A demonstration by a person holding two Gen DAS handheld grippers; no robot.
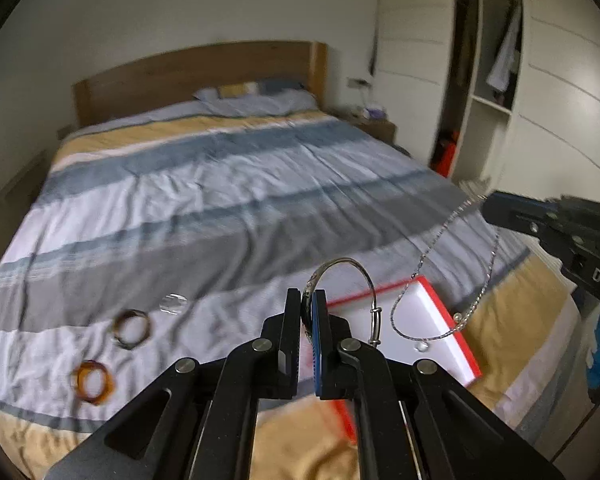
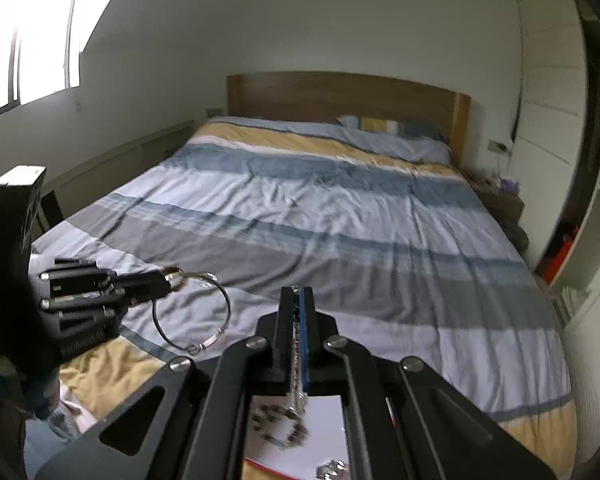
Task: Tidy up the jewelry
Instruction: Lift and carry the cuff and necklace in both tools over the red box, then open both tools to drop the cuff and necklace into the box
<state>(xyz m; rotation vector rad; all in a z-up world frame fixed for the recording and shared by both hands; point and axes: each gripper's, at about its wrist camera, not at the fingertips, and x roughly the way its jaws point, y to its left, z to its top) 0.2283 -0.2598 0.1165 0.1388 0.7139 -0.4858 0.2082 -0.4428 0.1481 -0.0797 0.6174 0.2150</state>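
Observation:
My left gripper (image 1: 308,300) is shut on a silver bangle (image 1: 356,276), held above the bed; it also shows in the right wrist view (image 2: 168,276) with the bangle (image 2: 220,300) hanging from it. My right gripper (image 1: 490,206) is shut on a silver chain necklace (image 1: 428,256) that dangles over a white box with red edges (image 1: 424,312). In the right wrist view the chain (image 2: 298,360) runs between my right gripper's (image 2: 298,292) fingers, above the white box (image 2: 328,432), which holds a beaded bracelet (image 2: 280,424).
Two tortoiseshell bracelets (image 1: 132,328) (image 1: 94,386) and a clear bracelet (image 1: 174,304) lie on the striped bedspread (image 1: 220,200) at left. A wooden headboard (image 1: 200,76), a nightstand (image 1: 374,122) and an open wardrobe (image 1: 484,80) stand behind.

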